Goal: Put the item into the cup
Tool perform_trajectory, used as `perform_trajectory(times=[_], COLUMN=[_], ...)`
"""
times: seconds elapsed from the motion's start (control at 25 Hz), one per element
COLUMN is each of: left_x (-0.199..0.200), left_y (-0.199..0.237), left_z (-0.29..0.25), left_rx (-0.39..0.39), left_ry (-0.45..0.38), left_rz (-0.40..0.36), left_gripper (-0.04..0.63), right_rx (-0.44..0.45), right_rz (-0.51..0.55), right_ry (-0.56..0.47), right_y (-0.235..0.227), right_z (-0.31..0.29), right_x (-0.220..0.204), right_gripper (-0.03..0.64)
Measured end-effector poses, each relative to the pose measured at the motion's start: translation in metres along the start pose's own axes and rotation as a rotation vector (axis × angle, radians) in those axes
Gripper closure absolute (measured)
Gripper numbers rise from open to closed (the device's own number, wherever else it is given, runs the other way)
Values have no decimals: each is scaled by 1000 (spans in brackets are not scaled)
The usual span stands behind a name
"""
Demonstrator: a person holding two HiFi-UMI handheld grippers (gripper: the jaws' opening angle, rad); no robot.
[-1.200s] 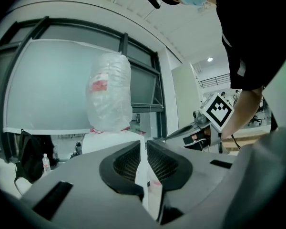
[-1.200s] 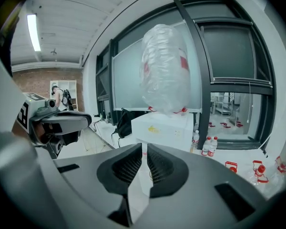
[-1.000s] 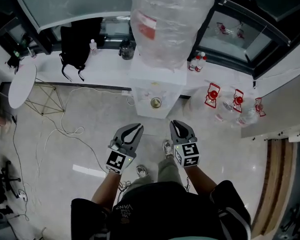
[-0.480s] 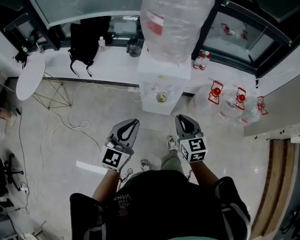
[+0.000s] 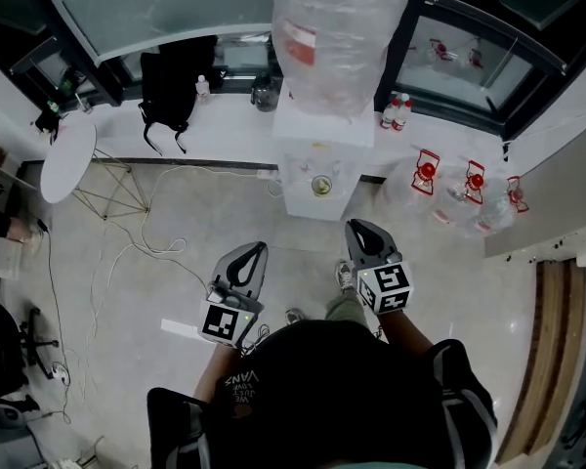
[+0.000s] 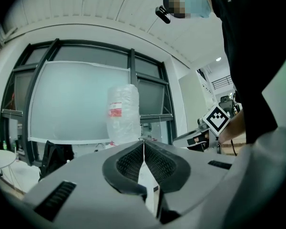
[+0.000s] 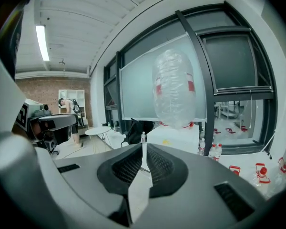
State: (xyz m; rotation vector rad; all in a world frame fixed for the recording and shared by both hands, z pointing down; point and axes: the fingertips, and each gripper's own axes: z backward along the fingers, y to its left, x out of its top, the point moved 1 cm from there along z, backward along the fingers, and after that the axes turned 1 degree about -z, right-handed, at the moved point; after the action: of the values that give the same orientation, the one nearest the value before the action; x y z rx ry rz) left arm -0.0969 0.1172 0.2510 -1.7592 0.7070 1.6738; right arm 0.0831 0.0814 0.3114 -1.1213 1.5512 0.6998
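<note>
Cup [image 5: 320, 185] shows only as a small round rim on the front ledge of the water dispenser [image 5: 324, 143], too small to be sure of. Which thing is the item cannot be told. Two grippers hang well short of it, the left gripper [image 5: 261, 247] and the right gripper [image 5: 355, 225], each with jaws together on nothing. One plastic-wrapped bottle [image 5: 337, 27] tops the dispenser, and three red-handled jugs [image 5: 474, 189] stand at its right.

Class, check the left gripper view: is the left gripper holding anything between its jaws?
No, the left gripper has its jaws pressed together with nothing between them.
</note>
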Motion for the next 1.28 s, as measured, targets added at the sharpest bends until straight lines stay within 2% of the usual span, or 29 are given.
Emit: perform_trajectory(times=[0.12,0.28,0.6,1.28], left_x=[-1,0,-3,-11], left_y=[-1,4,21,14], left_z=[7,11,18,1], left_rx=[4,30,59,23], left_ry=[21,13,31,46], left_rz=[-16,-11,-9,13], left_gripper=[572,575,575,575], right_rx=[19,2,-18,-16], right_rz=[-13,-24,-43,-48], right_ry=[6,53,47,49], right_y=[7,6,1,-10], right_z=[4,9,9,2], right_x=[-4,-10,-5,-3], right_gripper=[561,563,568,569])
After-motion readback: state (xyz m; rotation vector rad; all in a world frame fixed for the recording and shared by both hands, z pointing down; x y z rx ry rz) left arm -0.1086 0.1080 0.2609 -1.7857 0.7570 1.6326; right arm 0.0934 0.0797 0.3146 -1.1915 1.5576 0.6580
